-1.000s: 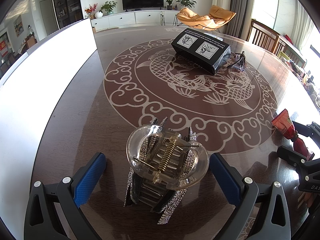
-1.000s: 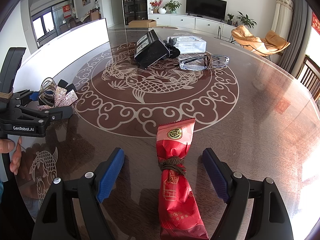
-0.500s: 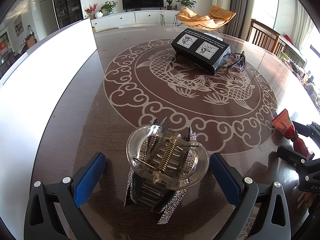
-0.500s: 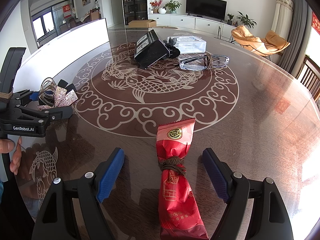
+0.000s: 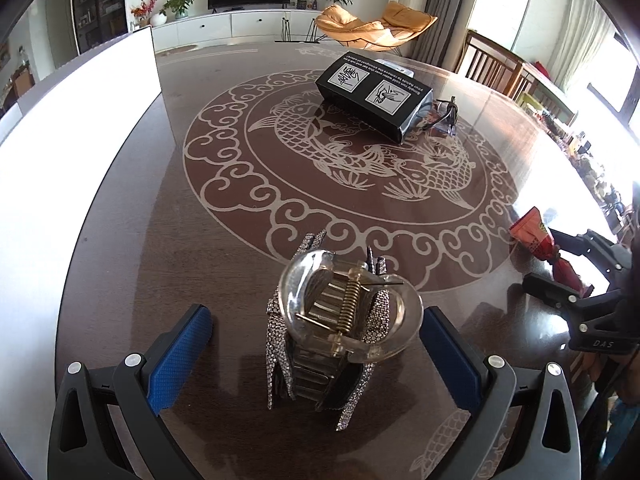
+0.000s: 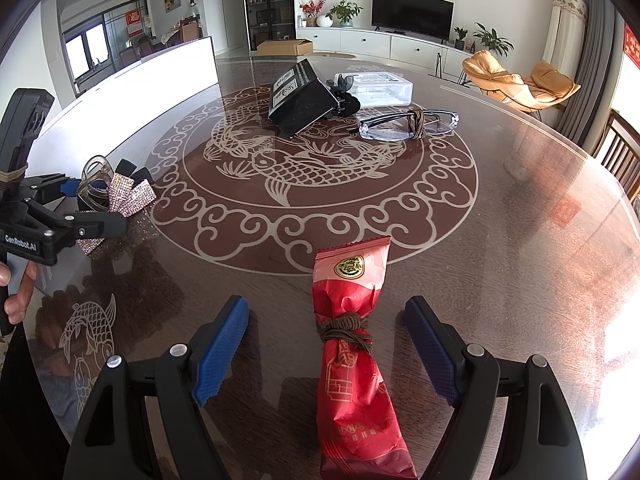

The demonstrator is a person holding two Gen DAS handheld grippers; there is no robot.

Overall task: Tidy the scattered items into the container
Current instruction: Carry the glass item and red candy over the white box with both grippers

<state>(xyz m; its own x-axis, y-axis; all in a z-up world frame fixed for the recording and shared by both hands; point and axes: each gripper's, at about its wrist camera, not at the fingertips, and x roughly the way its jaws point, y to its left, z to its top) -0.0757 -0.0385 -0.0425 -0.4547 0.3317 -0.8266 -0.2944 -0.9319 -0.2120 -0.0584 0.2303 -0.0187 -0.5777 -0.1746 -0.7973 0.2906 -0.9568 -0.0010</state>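
Change, left side: over the last second we shifted the left gripper (image 5: pixel 316 344) a little; the table's fish medallion sat further away in its view than before, while the hair claw (image 5: pixel 340 320) still lay between the blue pads.
Left tongs: spread wide, pads clear of the hair claw on both sides, nothing pinched.
Change, right side: none; the right gripper (image 6: pixel 326 354) looked exactly as it had a second earlier.
Right tongs: spread wide either side of the red snack packet (image 6: pixel 356 344), which lay flat on the table (image 6: pixel 500 240), untouched.
Meaning for the task: we judged both pickups as lined up but not begun; no item had yet been lifted.
Container: the clear box (image 6: pixel 380 88) at the far side seemed the likely one, though we could not be sure.
Only the left view showed: the claw's brass spring and clear shell from above, and the right gripper framing the packet at the far right edge.
Only the right view showed: the clear box, the glasses (image 6: pixel 408 126) beside the black box (image 6: pixel 302 98), and a hand (image 6: pixel 14 292) holding the left gripper's handle.
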